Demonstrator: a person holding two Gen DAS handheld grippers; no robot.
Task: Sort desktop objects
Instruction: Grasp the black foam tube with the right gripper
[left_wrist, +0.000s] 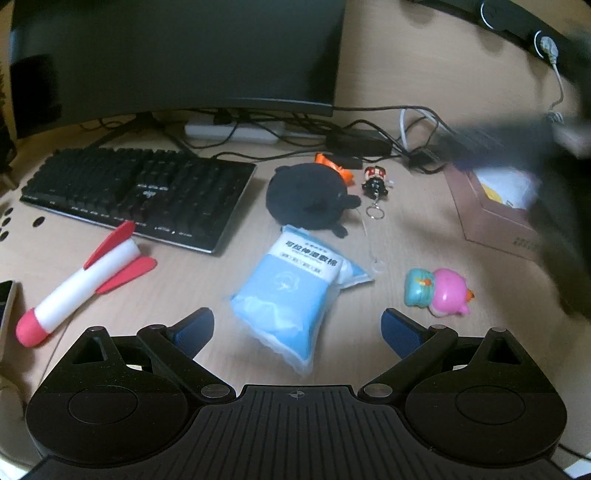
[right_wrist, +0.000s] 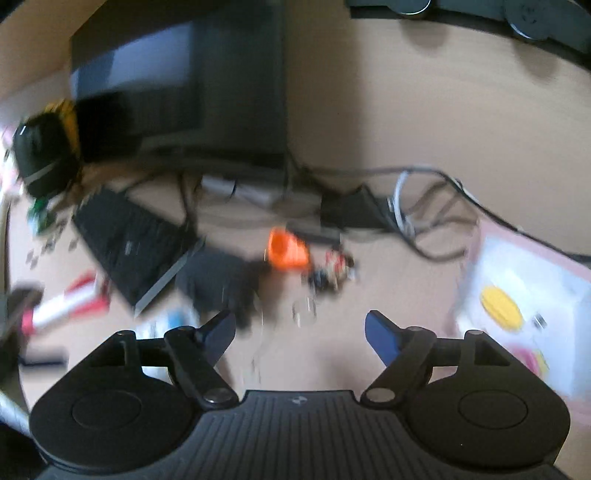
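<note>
A light blue packet (left_wrist: 295, 291) lies on the wooden desk between the fingers of my left gripper (left_wrist: 297, 325), which is open; the pads do not touch it. To its left lies a red and white toy rocket (left_wrist: 81, 284). Behind it are a black plush (left_wrist: 310, 195), an orange piece (left_wrist: 332, 164) and a small keychain figure (left_wrist: 375, 182). A pink and teal toy (left_wrist: 439, 291) lies on the right. The right wrist view is blurred. My right gripper (right_wrist: 301, 325) hangs open and empty above the desk, short of the plush (right_wrist: 218, 284) and the orange piece (right_wrist: 288, 253).
A black keyboard (left_wrist: 136, 192) and a dark monitor (left_wrist: 177, 55) fill the back left. Cables and a power strip (left_wrist: 236, 131) run along the back. An open pink box (right_wrist: 491, 258) holding a yellow item (right_wrist: 502, 308) stands at the right; a dark blurred shape (left_wrist: 554, 192) hangs over it.
</note>
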